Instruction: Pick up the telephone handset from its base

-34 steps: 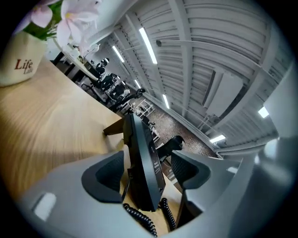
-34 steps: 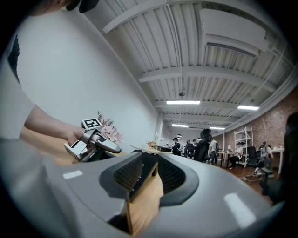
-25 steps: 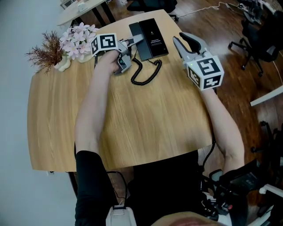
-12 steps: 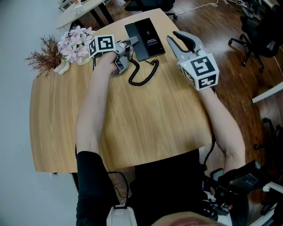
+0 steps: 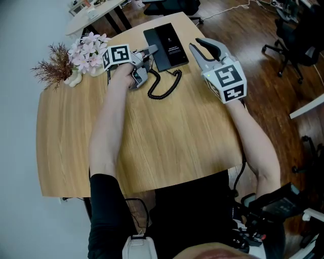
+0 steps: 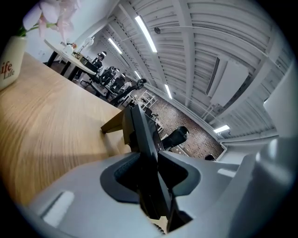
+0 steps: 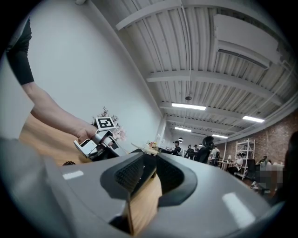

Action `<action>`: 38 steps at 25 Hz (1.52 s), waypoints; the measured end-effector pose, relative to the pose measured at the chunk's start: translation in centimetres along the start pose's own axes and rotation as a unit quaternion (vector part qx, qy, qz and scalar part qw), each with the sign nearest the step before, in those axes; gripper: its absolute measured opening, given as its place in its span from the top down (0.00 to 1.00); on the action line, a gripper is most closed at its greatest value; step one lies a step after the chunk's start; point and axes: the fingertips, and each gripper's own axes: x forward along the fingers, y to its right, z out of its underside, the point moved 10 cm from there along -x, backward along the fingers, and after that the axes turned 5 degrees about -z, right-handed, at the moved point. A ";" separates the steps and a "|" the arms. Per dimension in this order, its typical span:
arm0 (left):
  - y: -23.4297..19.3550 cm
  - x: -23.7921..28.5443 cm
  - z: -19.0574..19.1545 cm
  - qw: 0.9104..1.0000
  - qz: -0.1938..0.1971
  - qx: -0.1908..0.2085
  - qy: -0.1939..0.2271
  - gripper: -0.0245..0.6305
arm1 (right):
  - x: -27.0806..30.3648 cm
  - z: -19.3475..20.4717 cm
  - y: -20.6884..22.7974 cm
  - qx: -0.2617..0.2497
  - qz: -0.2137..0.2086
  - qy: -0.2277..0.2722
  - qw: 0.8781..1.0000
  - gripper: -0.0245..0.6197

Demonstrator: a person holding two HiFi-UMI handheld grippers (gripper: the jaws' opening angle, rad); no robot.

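A black desk telephone [image 5: 171,44] sits at the far edge of the wooden table [image 5: 152,146], with its handset [image 5: 151,42] lying along the phone's left side. A coiled black cord [image 5: 164,85] trails onto the table in front of it. My left gripper [image 5: 147,51] is at the handset's near end; its jaws are closing, and in the left gripper view [image 6: 150,173] the pads press the dark handset [image 6: 141,135] from both sides. My right gripper [image 5: 202,47] hovers just right of the phone, narrowly open with nothing between its fingers [image 7: 148,175].
A pot of pink flowers [image 5: 87,44] and a dried brown plant [image 5: 51,63] stand at the table's far left corner. Office chairs [image 5: 296,43] stand on the wooden floor to the right. Another table [image 5: 93,11] lies beyond.
The left jaws, wide around the handset a second ago, have closed onto it. Both hands have stayed in place.
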 end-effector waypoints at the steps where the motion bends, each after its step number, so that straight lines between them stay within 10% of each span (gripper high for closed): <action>1: 0.1 0.0 0.0 1.000 -0.002 0.003 0.001 0.78 | 0.0 0.0 -0.1 -0.002 -0.001 -0.002 1.000 0.84; 9: 0.7 -0.7 0.4 0.999 0.024 -0.030 0.038 0.83 | 0.0 0.1 0.0 -0.002 0.001 -0.007 1.000 0.85; 25: 3.1 0.6 0.7 0.998 0.003 0.059 0.005 0.81 | 0.1 0.2 -0.3 -0.004 0.001 -0.009 1.000 0.86; 32: 3.2 -2.5 1.9 0.990 0.078 -0.041 0.108 0.84 | -0.1 0.0 -0.5 -0.008 -0.003 -0.008 1.000 0.87; 38: 6.4 -7.5 3.4 0.952 0.165 -0.150 0.212 0.84 | -0.2 -0.1 -0.5 -0.002 -0.005 -0.006 1.000 0.87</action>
